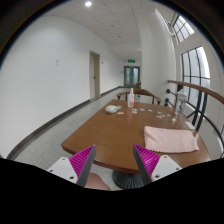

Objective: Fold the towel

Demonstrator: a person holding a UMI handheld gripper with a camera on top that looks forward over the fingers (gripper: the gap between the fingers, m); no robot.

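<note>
A pink towel (170,139) lies folded flat on the near right part of a round wooden table (115,128). My gripper (113,162) is held before the table's near edge, left of the towel and apart from it. Its two fingers with magenta pads (82,160) stand wide apart and hold nothing; the table edge and its dark base (125,178) show between them.
A white bottle (130,99) and small items (112,108) stand at the table's far end. Chairs (178,100) stand around the far and right sides. A window wall runs on the right, a white wall with a door (95,75) on the left, a corridor beyond.
</note>
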